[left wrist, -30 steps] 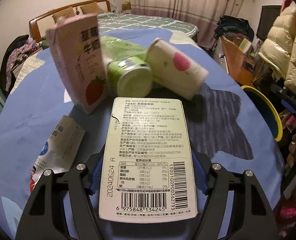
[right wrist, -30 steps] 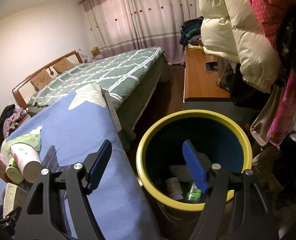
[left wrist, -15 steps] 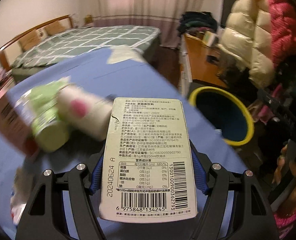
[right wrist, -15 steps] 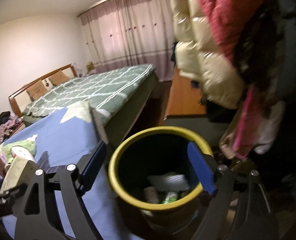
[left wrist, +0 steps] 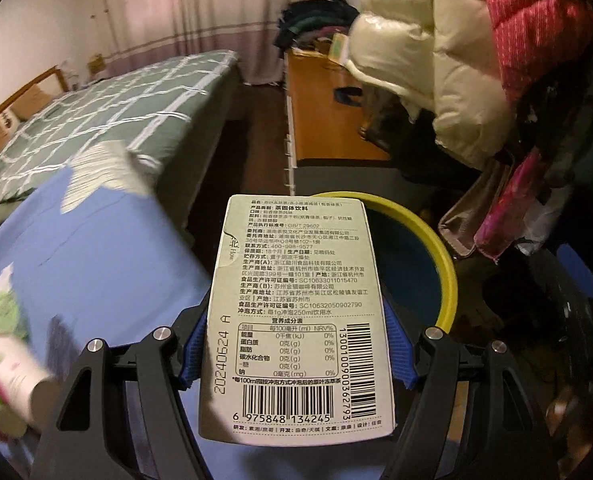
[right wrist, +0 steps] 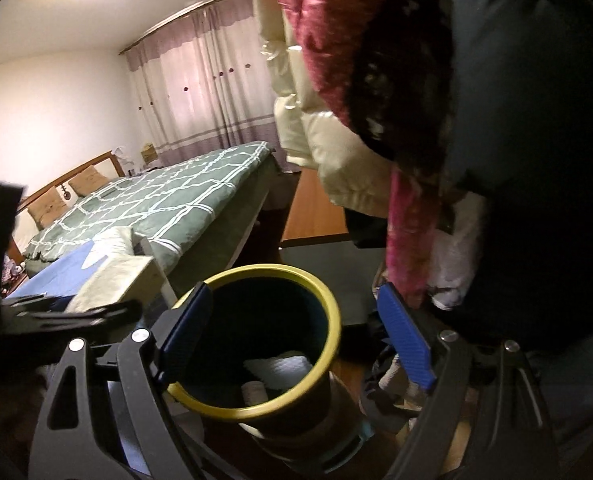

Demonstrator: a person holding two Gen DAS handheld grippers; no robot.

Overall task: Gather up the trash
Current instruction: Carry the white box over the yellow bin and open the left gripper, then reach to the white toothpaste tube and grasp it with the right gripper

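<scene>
The left gripper [left wrist: 296, 344] clamps a pale carton [left wrist: 296, 320] near the bin's yellow rim [left wrist: 448, 276]; the right gripper [right wrist: 296, 340] seems wide, empty.

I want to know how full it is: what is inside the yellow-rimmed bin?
Inside the bin lie a crumpled white sheet and a small pale bottle. The near wall and rim hide the rest of the bottom.

Right gripper [right wrist: 296, 338] empty — spread wide over yellow-rimmed bin [right wrist: 328, 344]
</scene>
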